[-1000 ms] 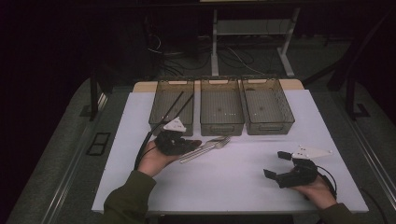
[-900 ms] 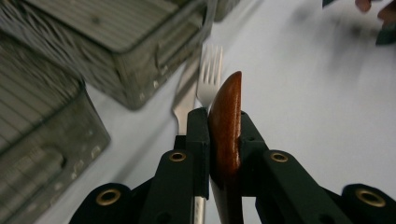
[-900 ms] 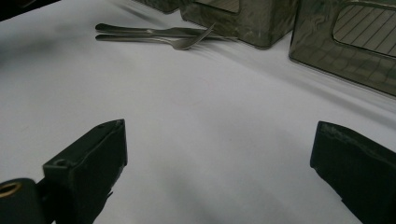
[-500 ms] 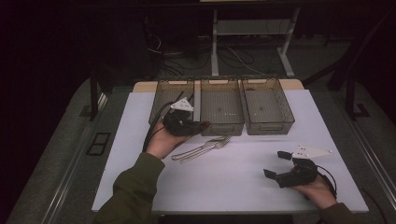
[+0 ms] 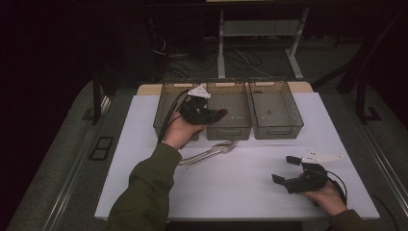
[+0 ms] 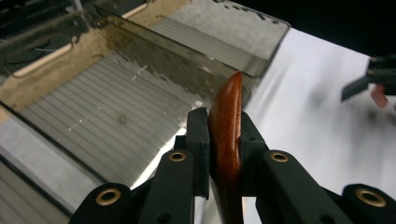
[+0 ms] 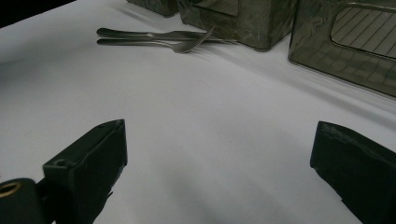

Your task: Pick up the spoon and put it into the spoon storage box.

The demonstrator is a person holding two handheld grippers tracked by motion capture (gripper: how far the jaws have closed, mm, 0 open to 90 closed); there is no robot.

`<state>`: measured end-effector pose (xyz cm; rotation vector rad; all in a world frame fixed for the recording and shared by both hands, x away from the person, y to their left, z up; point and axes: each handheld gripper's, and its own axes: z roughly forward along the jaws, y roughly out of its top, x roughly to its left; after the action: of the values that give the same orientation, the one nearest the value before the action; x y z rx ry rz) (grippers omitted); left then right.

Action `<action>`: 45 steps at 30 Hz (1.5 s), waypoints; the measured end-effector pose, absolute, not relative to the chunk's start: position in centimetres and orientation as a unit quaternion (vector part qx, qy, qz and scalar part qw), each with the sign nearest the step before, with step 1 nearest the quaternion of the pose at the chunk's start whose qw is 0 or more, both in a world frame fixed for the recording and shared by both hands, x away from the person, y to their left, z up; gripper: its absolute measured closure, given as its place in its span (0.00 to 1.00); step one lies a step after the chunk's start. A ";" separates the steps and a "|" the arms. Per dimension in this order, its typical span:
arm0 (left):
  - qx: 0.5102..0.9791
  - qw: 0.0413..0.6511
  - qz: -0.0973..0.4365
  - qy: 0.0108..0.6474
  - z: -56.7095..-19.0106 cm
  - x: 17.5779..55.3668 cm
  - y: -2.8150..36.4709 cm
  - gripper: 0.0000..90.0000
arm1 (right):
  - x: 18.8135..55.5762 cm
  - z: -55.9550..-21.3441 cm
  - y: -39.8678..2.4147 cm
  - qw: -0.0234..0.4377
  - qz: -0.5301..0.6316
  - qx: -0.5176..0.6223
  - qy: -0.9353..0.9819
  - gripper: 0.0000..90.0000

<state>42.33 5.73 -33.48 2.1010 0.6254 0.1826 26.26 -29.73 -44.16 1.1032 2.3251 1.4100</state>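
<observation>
Wooden handle, glossy reddish-brown, rounded tip, clamped in left tongs, right tongs apart.

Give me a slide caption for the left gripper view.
Left gripper clamps a reddish-brown wooden piece above a clear ribbed bin on the white table.

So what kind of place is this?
Probably a lab or workshop set up for recording: a white-covered table, three sorting bins, cables on the floor, and dark surroundings.
</observation>
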 end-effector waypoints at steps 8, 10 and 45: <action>0.841 0.467 0.080 0.261 -32.8 45.0 4.1 0.87 | 26.2 -44.1 -29.8 0.103 0.484 0.372 0.785 0.04; 0.841 0.466 0.085 0.262 -32.7 45.7 3.7 0.87 | 26.2 -44.0 -29.9 0.102 0.485 0.373 0.785 0.04; 0.850 0.429 0.116 0.281 -36.2 50.7 -3.1 0.73 | 26.1 -43.8 -30.0 0.101 0.494 0.366 0.782 0.04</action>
<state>50.75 -3.09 -36.22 2.1222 0.7019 0.2901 26.06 -29.99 -43.80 1.0815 2.3115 1.4598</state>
